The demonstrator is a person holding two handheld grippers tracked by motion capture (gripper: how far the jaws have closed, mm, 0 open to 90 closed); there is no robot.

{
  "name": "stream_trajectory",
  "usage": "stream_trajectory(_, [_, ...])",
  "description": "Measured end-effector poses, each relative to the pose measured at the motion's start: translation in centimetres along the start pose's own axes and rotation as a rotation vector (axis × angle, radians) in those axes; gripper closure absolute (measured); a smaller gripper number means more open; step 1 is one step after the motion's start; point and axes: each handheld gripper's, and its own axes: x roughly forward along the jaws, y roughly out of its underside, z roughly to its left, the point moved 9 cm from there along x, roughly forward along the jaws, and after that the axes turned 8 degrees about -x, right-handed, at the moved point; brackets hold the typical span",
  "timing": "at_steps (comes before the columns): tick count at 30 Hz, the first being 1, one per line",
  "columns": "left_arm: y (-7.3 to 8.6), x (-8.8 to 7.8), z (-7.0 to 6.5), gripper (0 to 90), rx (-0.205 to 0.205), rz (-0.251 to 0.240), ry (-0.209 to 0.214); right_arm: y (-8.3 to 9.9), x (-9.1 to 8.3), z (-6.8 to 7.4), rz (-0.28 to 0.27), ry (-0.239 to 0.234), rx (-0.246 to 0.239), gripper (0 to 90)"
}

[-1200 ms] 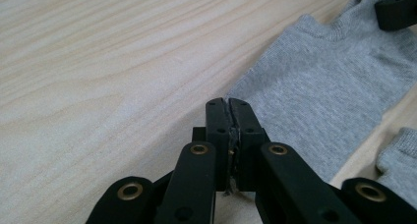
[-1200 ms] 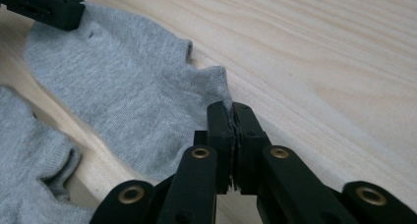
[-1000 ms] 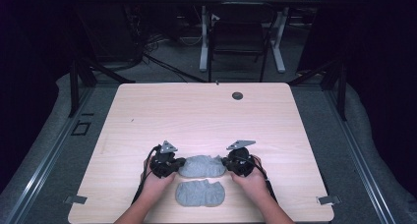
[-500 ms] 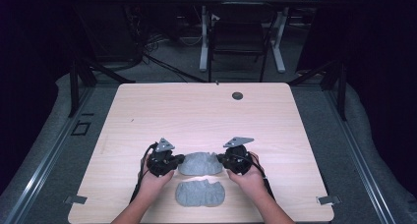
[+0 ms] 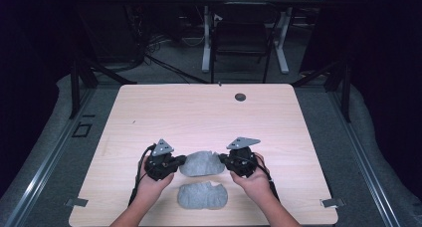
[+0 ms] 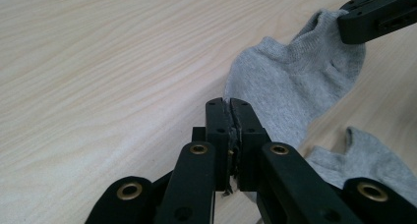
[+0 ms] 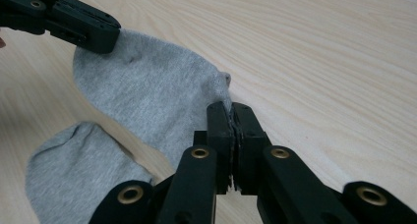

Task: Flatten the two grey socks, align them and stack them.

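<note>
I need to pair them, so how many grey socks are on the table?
2. One sock is held between the left tongs and right tongs; the other sock lies nearer the person.

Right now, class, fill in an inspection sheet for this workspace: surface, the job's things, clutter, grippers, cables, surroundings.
Surface: light wooden table, with a small dark round spot near its far edge.
Job's things: grey sock stretched between both grippers; second grey sock lying flat nearer the person.
Clutter: nothing seen.
Grippers: left gripper and right gripper, jaws shut on opposite ends of the sock.
Cables: black cable trailing by the left hand.
Surroundings: dark room, chair beyond the table.
</note>
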Motion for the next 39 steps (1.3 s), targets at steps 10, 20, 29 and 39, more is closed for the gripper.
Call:
stream_trajectory(10, [0.7,-2.3,-1.3,88.0,0.014,-0.006,0.039,0.1,-2.3,1.4,-0.024,-0.019,-0.031,87.5])
stream_trajectory(20, [1.9,-3.9,-2.7,88.0,0.04,-0.002,0.061,0.7,-4.5,3.1,-0.044,-0.045,-0.058,87.5])
stream_trajectory(29, [3.2,-4.8,-3.9,88.0,0.043,0.003,0.078,1.7,-5.4,4.4,-0.037,-0.065,-0.072,87.5])
stream_trajectory(39, [4.7,-4.9,-4.3,88.0,0.029,0.013,0.091,3.4,-5.1,5.3,-0.012,-0.071,-0.072,87.5])
